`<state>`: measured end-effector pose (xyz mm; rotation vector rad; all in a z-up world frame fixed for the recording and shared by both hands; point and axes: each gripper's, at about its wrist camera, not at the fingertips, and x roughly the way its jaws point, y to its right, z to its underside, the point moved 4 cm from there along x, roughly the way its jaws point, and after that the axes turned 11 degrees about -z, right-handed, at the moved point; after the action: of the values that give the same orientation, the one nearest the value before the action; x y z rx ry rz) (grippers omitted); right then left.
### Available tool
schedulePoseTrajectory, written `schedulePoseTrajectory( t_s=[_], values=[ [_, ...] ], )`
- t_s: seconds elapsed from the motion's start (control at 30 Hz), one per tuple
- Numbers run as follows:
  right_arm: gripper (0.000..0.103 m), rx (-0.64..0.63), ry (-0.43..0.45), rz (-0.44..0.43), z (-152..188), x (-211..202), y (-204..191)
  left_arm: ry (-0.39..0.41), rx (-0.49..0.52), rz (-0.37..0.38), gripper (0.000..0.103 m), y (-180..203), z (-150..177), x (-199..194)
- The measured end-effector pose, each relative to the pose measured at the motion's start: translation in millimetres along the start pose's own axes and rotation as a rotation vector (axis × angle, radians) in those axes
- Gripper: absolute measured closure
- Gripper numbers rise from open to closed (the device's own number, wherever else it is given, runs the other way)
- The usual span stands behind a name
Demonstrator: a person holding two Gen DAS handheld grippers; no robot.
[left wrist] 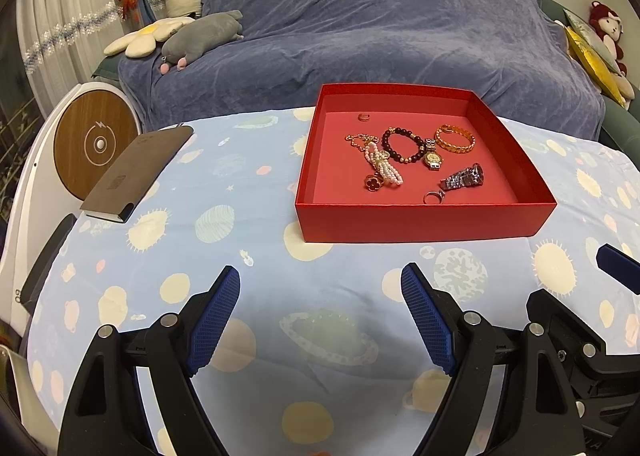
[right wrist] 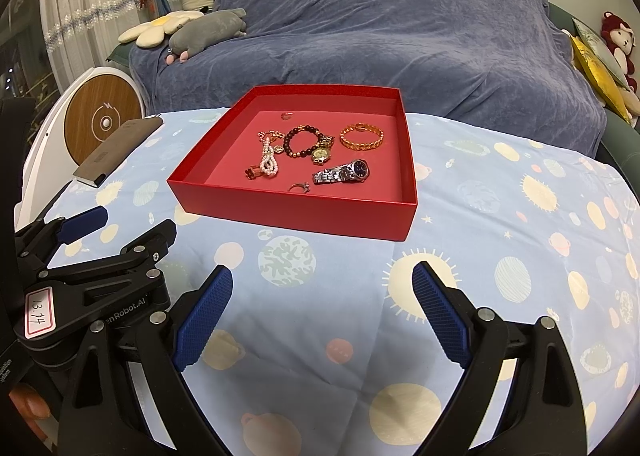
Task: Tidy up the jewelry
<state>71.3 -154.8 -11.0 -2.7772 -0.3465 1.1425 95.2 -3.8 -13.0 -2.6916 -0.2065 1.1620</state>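
Observation:
A red open box [left wrist: 420, 221] [right wrist: 296, 211] stands on the patterned tablecloth. It holds a silver watch [left wrist: 464, 177] [right wrist: 342, 172], a gold watch [left wrist: 432, 157] [right wrist: 322, 151], a gold chain bracelet [left wrist: 455, 139] [right wrist: 362, 137], a dark bead bracelet [left wrist: 402, 145] [right wrist: 300, 141], a pearl strand [left wrist: 384, 167] [right wrist: 268, 161], a silver ring [left wrist: 434, 197] [right wrist: 300, 187] and a small ring [left wrist: 364, 117] [right wrist: 286, 115] at the back. My left gripper [left wrist: 320, 316] and right gripper [right wrist: 322, 312] are open and empty, side by side, short of the box.
A dark flat case [left wrist: 140, 171] [right wrist: 116, 151] lies at the table's left edge, beside a round wood-faced device [left wrist: 94, 143]. A blue-covered sofa [left wrist: 360, 35] with plush toys stands behind the table.

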Motion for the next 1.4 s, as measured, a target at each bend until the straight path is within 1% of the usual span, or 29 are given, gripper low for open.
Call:
schedulePoseTrajectory(
  t_s=[0.1,0.2,0.37,0.43,0.87,1.4],
  values=[
    [0.014,0.001,0.001,0.006,-0.9,-0.6,1.4,-0.007,-0.001,-0.001,0.022,1.2,1.0,0.4],
    [0.014,0.004,0.003,0.011,-0.5,-1.3,1.6,-0.012,-0.003,-0.007,0.019,0.6,1.0,0.8],
    [0.013,0.005,0.011,0.024,0.4,-1.1,0.5,-0.016,-0.001,-0.009,0.019,0.9,0.8,0.1],
    [0.011,0.007,0.016,0.033,0.1,-1.7,0.7,-0.02,-0.005,-0.012,0.019,0.0,1.1,0.1],
    [0.009,0.019,0.013,0.044,2.2,1.9,2.4,-0.054,-0.014,0.006,0.018,0.7,5.8,4.0],
    [0.007,0.025,0.022,0.057,6.6,2.1,2.2,-0.047,-0.016,-0.005,0.013,0.9,6.7,3.4]
  ],
)
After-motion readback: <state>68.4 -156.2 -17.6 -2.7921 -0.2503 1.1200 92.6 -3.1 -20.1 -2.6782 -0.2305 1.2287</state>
